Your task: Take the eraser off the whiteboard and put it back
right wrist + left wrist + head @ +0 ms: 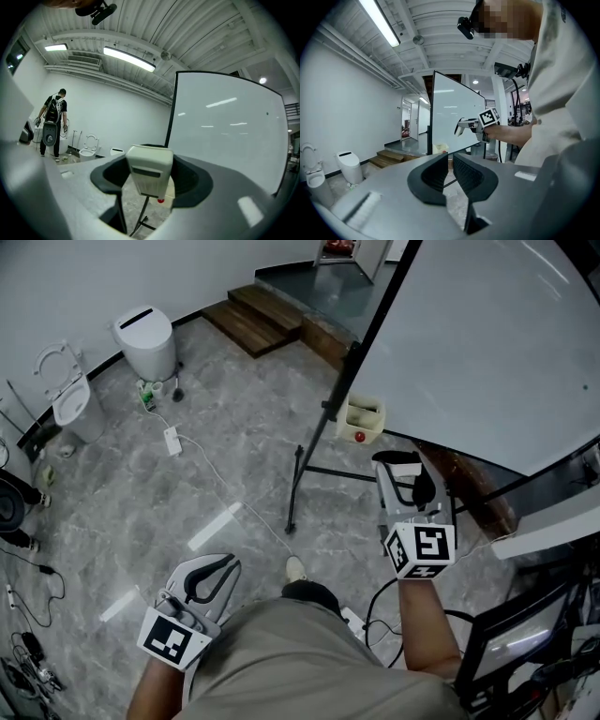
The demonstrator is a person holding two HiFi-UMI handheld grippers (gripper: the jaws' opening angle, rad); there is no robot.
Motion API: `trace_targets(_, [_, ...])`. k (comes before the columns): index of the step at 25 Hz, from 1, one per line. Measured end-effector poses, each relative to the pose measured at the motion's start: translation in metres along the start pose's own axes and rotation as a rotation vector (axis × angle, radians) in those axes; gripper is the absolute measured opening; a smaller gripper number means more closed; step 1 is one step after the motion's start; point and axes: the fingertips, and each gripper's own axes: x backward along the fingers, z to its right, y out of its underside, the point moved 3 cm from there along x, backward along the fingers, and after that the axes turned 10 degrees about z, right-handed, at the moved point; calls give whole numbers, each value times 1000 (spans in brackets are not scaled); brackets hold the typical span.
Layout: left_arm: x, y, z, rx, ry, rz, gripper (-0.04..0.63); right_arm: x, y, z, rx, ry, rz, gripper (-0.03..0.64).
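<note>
The white block eraser (149, 174) sits between the jaws of my right gripper (150, 180), which is shut on it. In the head view the right gripper (405, 476) is held level in front of the lower edge of the whiteboard (487, 343), with the eraser (397, 464) at its tip and apart from the board. The whiteboard (225, 126) fills the right of the right gripper view. My left gripper (214, 570) hangs low at the left, jaws together and empty. The left gripper (451, 176) looks toward the whiteboard (450, 117) and the right gripper (461, 126).
The board's black stand legs (298, 484) spread over the marble floor. A yellowish container (361, 418) sits under the board. Toilets (70, 395), a white bin (147, 341), wooden steps (258, 320) and cables (202, 474) lie at left. A person (51, 126) stands far off.
</note>
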Motion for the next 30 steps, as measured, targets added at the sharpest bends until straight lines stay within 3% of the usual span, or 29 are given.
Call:
trace_targets(13, [-74, -18, -22, -41, -57, -37, 40, -102, 64, 55, -55, -27, -37, 268])
trace_targets(19, [-115, -4, -29, -45, -85, -72, 40, -145, 128, 81, -89, -23, -81, 270])
trace_targets(30, [-126, -15, -33, -44, -106, -105, 40, -163, 171, 84, -120, 2, -142, 270])
